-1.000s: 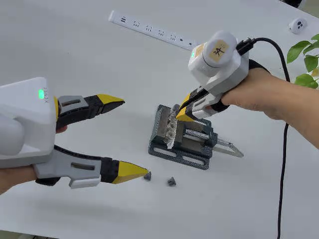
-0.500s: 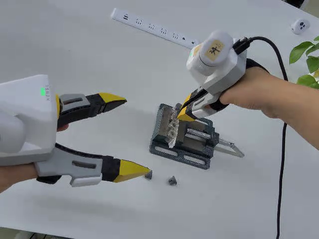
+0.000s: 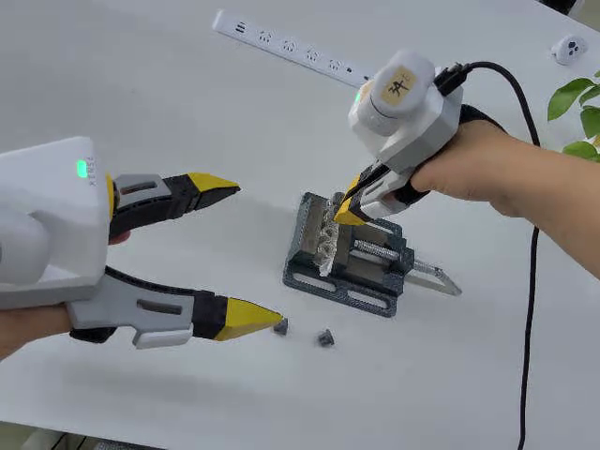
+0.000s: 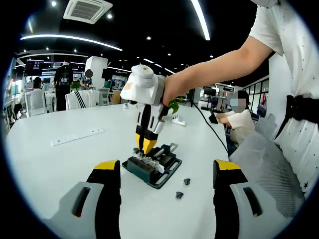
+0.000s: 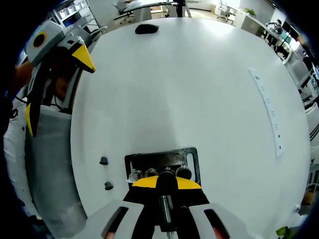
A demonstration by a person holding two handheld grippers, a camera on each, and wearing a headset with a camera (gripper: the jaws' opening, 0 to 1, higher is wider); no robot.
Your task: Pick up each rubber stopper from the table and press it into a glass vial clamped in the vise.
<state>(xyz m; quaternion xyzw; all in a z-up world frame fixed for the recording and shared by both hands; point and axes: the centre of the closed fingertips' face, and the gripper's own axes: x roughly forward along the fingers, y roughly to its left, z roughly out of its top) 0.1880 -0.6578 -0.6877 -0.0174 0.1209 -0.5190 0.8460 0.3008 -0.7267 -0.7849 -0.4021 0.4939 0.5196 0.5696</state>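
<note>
Two rubber stoppers (image 3: 280,327) (image 3: 325,337) lie loose on the white table (image 3: 141,103), near each other and just in front of the vise (image 3: 361,272). The vise stands near the middle of the table and clamps a row of glass vials (image 3: 325,246) upright between its plates. In the right gripper view, one vial at the end of the row shows a dark top.

The right gripper (image 3: 345,214) points steeply down over the row, its yellow tips drawn nearly together right above the vials. In its own view a small dark piece (image 5: 167,179), which looks like a stopper, sits pinched between them.

The left gripper (image 3: 257,253) hovers to the left of the vise with its jaws spread wide. Its lower tip is close beside the nearer loose stopper, though contact cannot be judged.

Farther back a white power strip (image 3: 281,42) lies on the table. A black cable (image 3: 531,281) trails from the right gripper, and green leaves (image 3: 579,103) show at the right edge.
</note>
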